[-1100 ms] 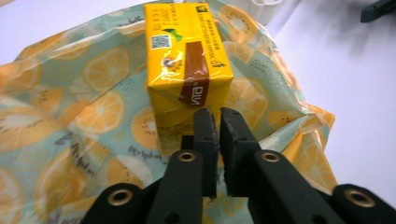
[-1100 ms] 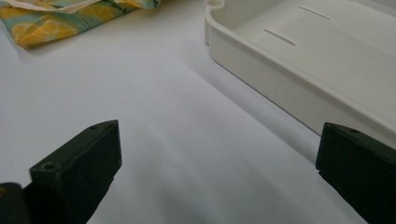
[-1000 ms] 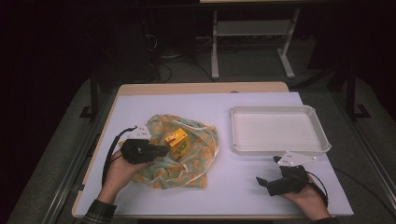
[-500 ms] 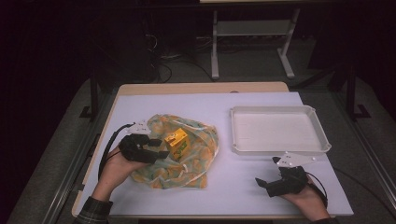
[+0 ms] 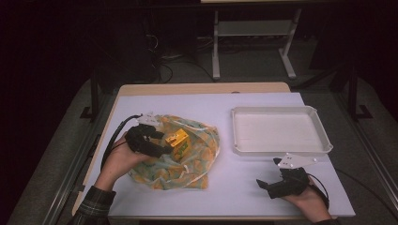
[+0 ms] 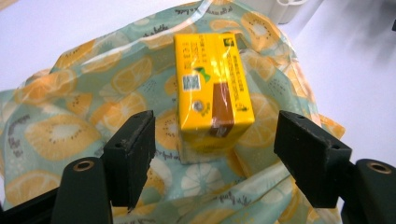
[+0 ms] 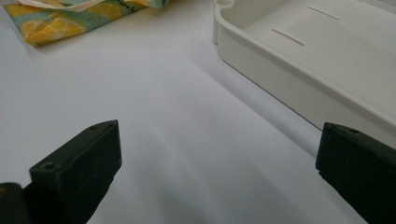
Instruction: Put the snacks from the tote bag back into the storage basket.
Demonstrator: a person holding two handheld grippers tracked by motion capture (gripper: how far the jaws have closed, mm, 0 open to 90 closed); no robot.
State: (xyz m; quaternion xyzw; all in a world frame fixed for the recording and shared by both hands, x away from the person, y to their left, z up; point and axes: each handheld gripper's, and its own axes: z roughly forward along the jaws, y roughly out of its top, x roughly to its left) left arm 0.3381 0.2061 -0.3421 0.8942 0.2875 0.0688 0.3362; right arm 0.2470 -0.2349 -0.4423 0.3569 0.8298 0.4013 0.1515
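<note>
Looks like the step here is picking up the yellow carton (image 6: 212,93), and I'd say the trick is to push the left hand-held gripper (image 6: 215,144) a bit farther forward so the jaws straddle the carton's two long sides, then squeeze gently so the box doesn't crush or slip on its shiny wrap. Right now its jaws stand wide apart, one on each side of the carton's near end, not touching it. The carton lies flat on the fruit-print bag (image 5: 187,159), left-middle of the tabletop (image 5: 211,108); watch that the jaws don't pinch the cloth along with it. It's a small drink-box shape, bright yellow with a brown patch and small print. The right hand-held gripper (image 5: 270,185) rests near the front right, jaws spread and holding nothing, just near of the white tray (image 5: 280,151).
</note>
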